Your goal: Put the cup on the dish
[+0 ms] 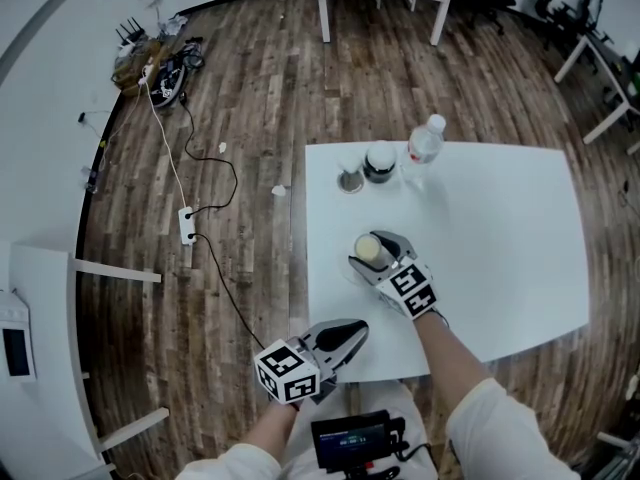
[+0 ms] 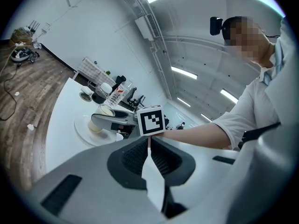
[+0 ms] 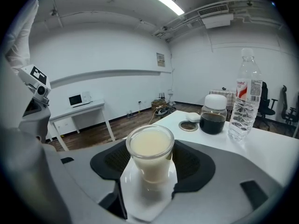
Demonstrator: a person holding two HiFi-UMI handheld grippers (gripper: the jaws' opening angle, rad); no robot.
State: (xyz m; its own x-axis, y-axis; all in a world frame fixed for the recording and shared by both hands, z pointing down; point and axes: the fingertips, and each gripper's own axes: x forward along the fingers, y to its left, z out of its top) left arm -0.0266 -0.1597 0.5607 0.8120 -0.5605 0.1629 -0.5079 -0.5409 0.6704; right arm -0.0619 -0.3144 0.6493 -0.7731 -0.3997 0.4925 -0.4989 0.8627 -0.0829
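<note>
A clear cup [image 1: 368, 250] of pale creamy liquid stands upright on a white dish [image 1: 352, 272] on the white table [image 1: 500, 248]. My right gripper [image 1: 373, 247] reaches in from the near side and is shut on the cup [image 3: 150, 155], its black pads against the two sides of the glass. Under the cup, the dish [image 3: 149, 199] shows between the jaws. My left gripper [image 1: 355, 330] hovers at the table's near edge, shut and holding nothing. The left gripper view looks past its own tips [image 2: 148, 139] at the cup [image 2: 103, 114] on the dish [image 2: 84, 130].
Along the table's far edge stand a water bottle [image 1: 425, 140], a jar of dark liquid with a white lid [image 1: 380, 161] and a small round metal lid [image 1: 349, 179]. A power strip and cables [image 1: 187, 224] lie on the wooden floor to the left.
</note>
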